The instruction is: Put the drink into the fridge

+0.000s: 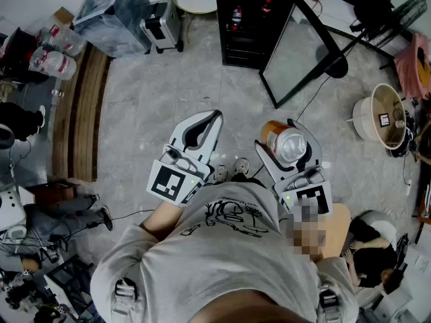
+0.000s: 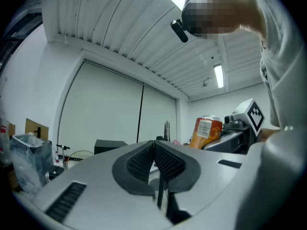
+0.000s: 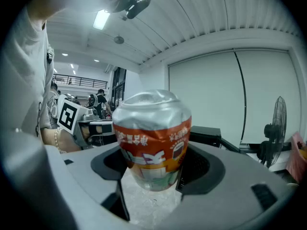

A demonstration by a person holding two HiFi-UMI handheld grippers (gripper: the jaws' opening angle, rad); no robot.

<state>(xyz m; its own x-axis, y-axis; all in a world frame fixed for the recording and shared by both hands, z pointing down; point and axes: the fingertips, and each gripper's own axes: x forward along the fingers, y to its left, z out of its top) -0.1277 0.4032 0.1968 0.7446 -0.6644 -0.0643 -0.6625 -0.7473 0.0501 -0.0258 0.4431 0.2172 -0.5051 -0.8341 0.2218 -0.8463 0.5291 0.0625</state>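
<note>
Nearest me, the right hand-held gripper point(image 3: 153, 169) has its jaws set wide and pressed on both sides of the drink can point(image 3: 153, 133). It carries the can in the air above the floor point(image 1: 168, 93), resting on nothing. The can wall looks dented, so I judge it soft: keep the present squeeze, add none. The left hand-held gripper point(image 2: 154, 159) sits just beside it on the left, jaws closed together on nothing.

Step in hand, as I judge it: transport. The can is grasped; placement is not yet done.

Ahead, well apart from both grippers, stands the black fridge point(image 1: 252, 19), its door point(image 1: 296, 59) swung open toward me and to the right. Next move: advance the right gripper over the open floor to the fridge front, enter left of the door's free edge, and set the can on a shelf. Bottles show inside; which shelf has room I cannot tell.

Clearances: the door's lower corner and a black stand point(image 1: 333, 64) behind it bound the right side, and a cable point(image 1: 311, 99) trails over the floor there. The left side is open as far as the edge of the wooden boards point(image 1: 84, 113)
</note>
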